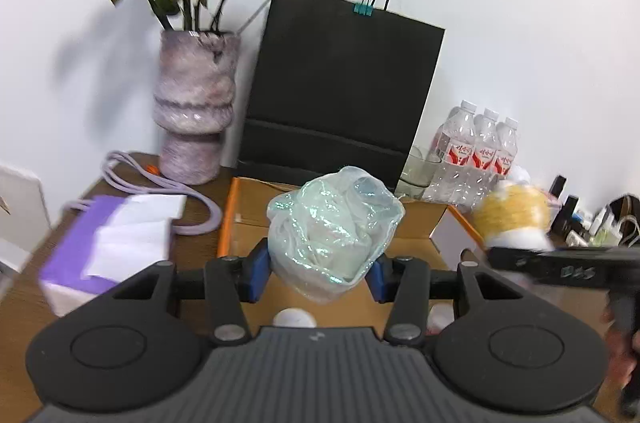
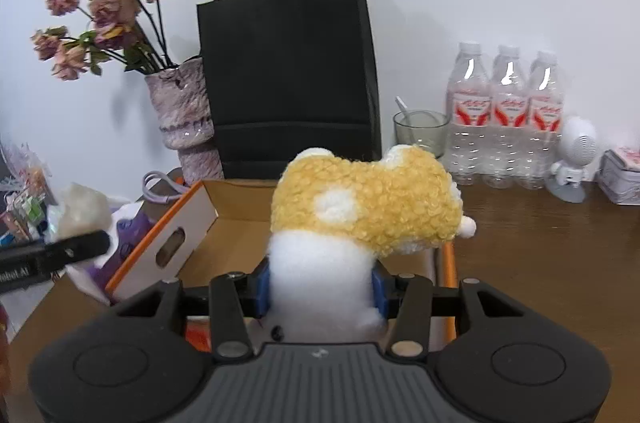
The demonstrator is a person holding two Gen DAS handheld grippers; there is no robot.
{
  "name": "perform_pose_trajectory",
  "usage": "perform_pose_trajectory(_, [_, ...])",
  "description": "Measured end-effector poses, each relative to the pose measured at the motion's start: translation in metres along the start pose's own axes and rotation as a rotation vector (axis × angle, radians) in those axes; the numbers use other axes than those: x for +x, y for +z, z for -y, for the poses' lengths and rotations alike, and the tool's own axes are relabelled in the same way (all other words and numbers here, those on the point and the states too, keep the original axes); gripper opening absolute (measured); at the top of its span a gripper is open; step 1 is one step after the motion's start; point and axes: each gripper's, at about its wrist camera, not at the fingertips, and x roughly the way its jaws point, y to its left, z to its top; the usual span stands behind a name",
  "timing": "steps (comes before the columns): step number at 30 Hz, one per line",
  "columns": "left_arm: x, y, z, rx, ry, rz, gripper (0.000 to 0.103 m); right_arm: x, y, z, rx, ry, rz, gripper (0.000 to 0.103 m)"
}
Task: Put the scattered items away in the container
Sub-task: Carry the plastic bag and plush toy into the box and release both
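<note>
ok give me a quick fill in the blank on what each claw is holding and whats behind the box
1. The left claw is shut on a crumpled ____ bag.
2. The right claw grips a white and ____ plush toy.
3. Both items are held over the open ____ box.
4. Behind the box stands a tall ____ paper bag.

Missing words: plastic; yellow; cardboard; black

3 water bottles, 1 vase, 1 black bag, 1 box

PLACE: a lived-in home or small-office corner is being shown | SIGNS: dried flowers in a vase, a black paper bag, bottled water being kept on a wooden worktop against a white wall
</note>
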Motion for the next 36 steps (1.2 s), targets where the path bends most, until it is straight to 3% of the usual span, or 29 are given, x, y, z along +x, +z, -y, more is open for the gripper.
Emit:
perform_pose_trajectory(8, [0.077, 0.004, 0.010, -0.008, 0.043, -0.127, 0.048, 0.081, 0.001, -0.007, 0.007, -0.007, -0.118, 0.045])
perform_pose_trajectory(12, [0.099, 0.002, 0.015, 0.037, 0.051, -0.170, 0.048, 0.110, -0.006, -0.001, 0.017, -0.015, -0.174, 0.045])
perform_pose_trajectory(20, [0.122, -0.008, 0.020, 0.082, 0.056, -0.214, 0.051, 0.127, -0.018, 0.006, 0.007, 0.003, -0.223, 0.047])
perform_pose_trajectory(23, [0.126, -0.011, 0.022, 0.089, 0.073, -0.241, 0.066, 0.127, -0.018, 0.005, 0.003, -0.007, -0.237, 0.057])
perform_pose_trajectory(25, [0.126, -0.012, 0.022, 0.093, 0.080, -0.240, 0.076, 0.125, -0.019, 0.006, 0.001, -0.017, -0.236, 0.080])
perform_pose_trajectory(27, [0.124, -0.012, 0.020, 0.091, 0.052, -0.245, 0.081, 0.123, -0.019, 0.007, -0.010, -0.052, -0.232, 0.087])
perform_pose_trajectory(29, [0.120, -0.011, 0.021, 0.090, 0.037, -0.245, 0.086, 0.122, -0.018, 0.011, -0.004, -0.034, -0.237, 0.087])
perform_pose_trajectory(30, [0.117, -0.010, 0.022, 0.096, 0.042, -0.239, 0.102, 0.120, -0.018, 0.012, 0.003, -0.022, -0.244, 0.087])
perform_pose_trajectory(32, [0.110, -0.008, 0.025, 0.117, 0.078, -0.206, 0.103, 0.117, -0.016, 0.014, 0.010, -0.007, -0.251, 0.087])
perform_pose_trajectory(36, [0.098, -0.002, 0.023, 0.124, 0.058, -0.185, 0.103, 0.104, -0.013, 0.013, 0.005, 0.012, -0.234, 0.094])
